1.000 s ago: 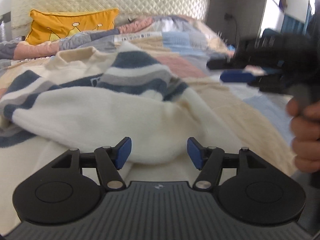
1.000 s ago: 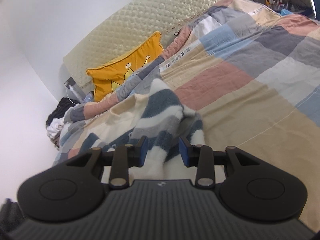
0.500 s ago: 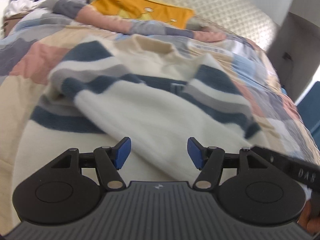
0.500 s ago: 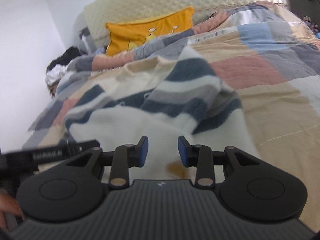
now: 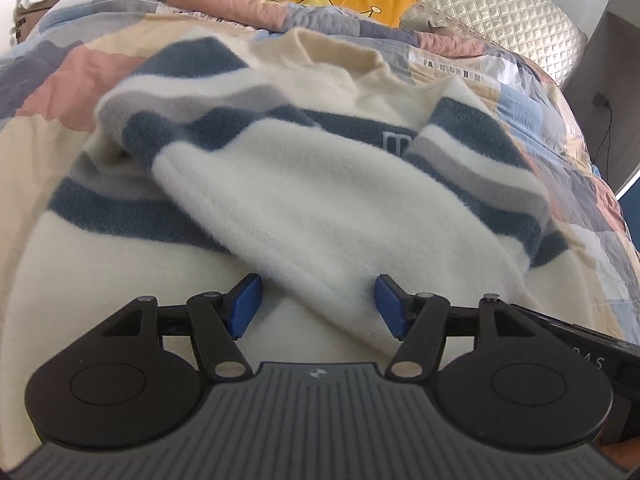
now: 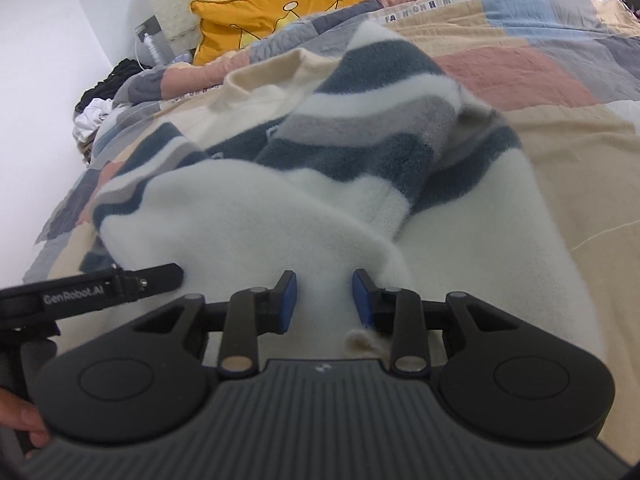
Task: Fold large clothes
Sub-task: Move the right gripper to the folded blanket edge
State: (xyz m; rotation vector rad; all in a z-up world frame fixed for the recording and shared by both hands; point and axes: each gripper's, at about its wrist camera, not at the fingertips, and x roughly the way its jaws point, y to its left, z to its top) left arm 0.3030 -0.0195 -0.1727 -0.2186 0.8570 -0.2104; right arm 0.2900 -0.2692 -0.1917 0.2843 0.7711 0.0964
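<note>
Left gripper [image 5: 317, 303]: jaws well apart, straddling a cream sleeve [image 5: 320, 216] of the sweater [image 5: 100, 280], pads clear of the cloth on both sides. Right gripper [image 6: 324, 300]: jaws narrower, just been closing, cream fabric between them; contact of pads [image 6: 289, 296] with cloth not confirmed, so read as not yet clamped.

Sweater: cream fleece with navy and grey stripes, spread on the bed directly ahead of and beneath both grippers, collar [image 5: 336, 50] at the far end from the gripper. Long axis of the body: running away from the grippers toward the collar. Both sleeves folded inward across the chest, crossing ahead of the fingertips; sleeve in the left gripper running diagonally from far left to near right.

Hem edge: nearest, lying at or under the fingertips of both grippers, neither clearly closer. Judged next move: pinch at the near edge on both sides, then carry toward the collar.

Outward: patchwork quilt [image 6: 520, 76] under the sweater, yellow cushion [image 6: 280, 8] and quilted headboard [image 5: 500, 8] beyond the collar, pile of clothes [image 6: 98, 100] far left of the right gripper.
</note>
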